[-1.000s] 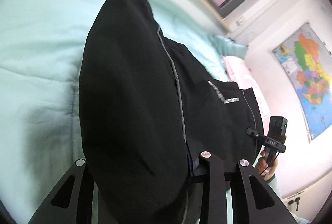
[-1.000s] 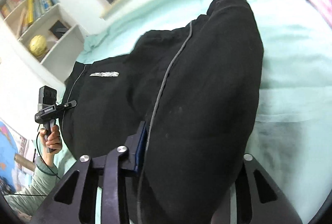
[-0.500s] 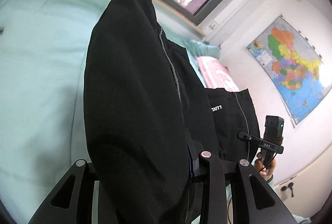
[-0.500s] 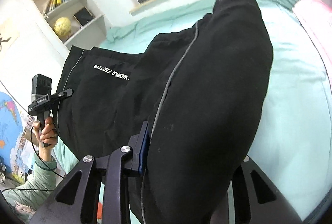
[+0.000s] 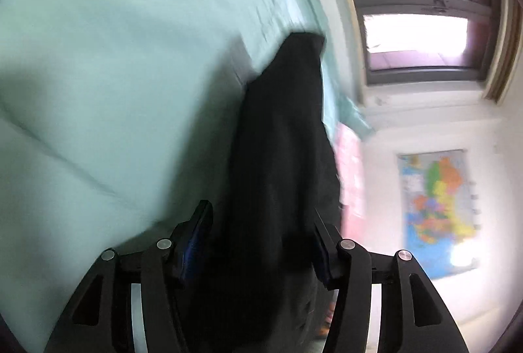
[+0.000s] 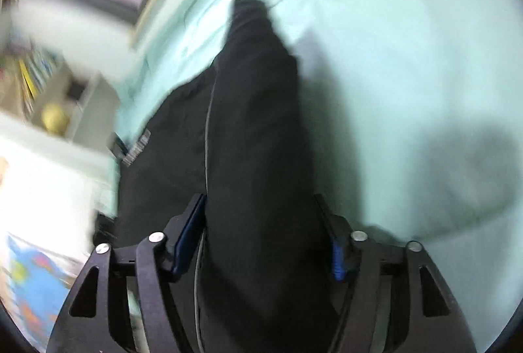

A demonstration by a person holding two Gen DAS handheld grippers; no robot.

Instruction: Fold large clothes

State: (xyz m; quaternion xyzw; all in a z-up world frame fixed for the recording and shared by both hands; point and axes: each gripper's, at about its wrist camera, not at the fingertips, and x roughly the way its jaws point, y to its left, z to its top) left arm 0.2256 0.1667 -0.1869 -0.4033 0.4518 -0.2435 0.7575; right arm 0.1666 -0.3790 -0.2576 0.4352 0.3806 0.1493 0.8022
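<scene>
A large black garment with a thin grey piping line hangs from both grippers above a mint-green bed. In the left wrist view the garment (image 5: 281, 156) runs between the fingers of my left gripper (image 5: 261, 232), which is shut on it. In the right wrist view the same garment (image 6: 258, 130) runs between the fingers of my right gripper (image 6: 261, 222), which is shut on it. A white printed label (image 6: 137, 147) shows on the part that drapes to the left. Both views are motion-blurred.
The mint-green bedspread (image 5: 114, 58) fills most of both views. A window (image 5: 415, 19), a pink pillow (image 5: 353, 176) and a wall map (image 5: 438, 212) lie to the right in the left wrist view. A bookshelf (image 6: 55, 101) with a yellow ball stands at the left in the right wrist view.
Both grippers have swung quickly with the garment, and the views have turned down toward the bed. The garment looks narrower between the fingers. The other hand and gripper have left both views.
</scene>
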